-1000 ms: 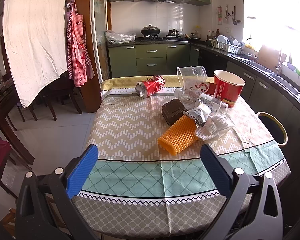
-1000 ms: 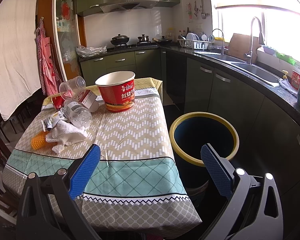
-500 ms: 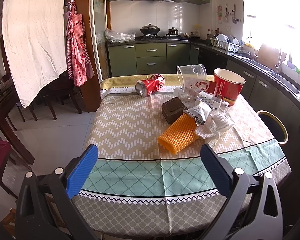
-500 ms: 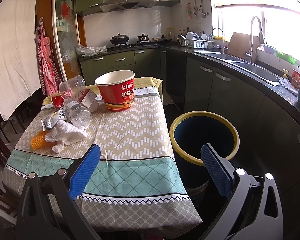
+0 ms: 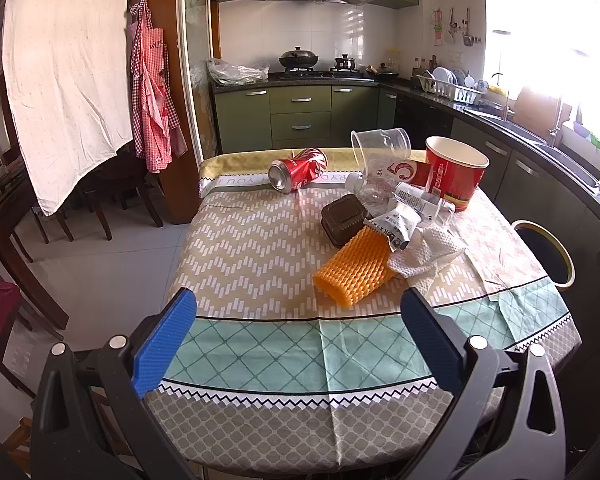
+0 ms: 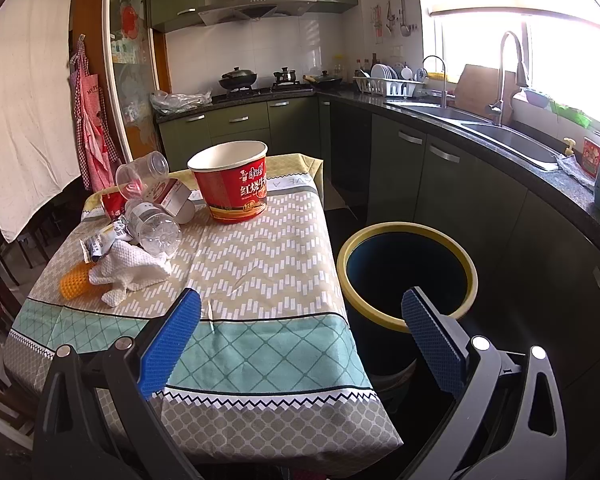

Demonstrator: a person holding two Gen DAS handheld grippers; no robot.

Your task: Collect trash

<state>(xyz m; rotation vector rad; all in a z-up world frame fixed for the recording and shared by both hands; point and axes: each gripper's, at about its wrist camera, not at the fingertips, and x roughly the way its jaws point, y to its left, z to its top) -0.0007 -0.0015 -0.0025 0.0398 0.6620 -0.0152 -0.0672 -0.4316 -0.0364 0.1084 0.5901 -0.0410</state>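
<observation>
kitchen tabletop (image 5: 260, 248) holds the trash: can (image 5: 298, 169), foam net (image 5: 354, 270) and noodle cup (image 6: 231, 181), all left of the bin (image 6: 408, 276). both hand-held grippers, left (image 5: 298, 338) and right (image 6: 300, 338), hang released, empty. the can could roll off if nudged.
</observation>
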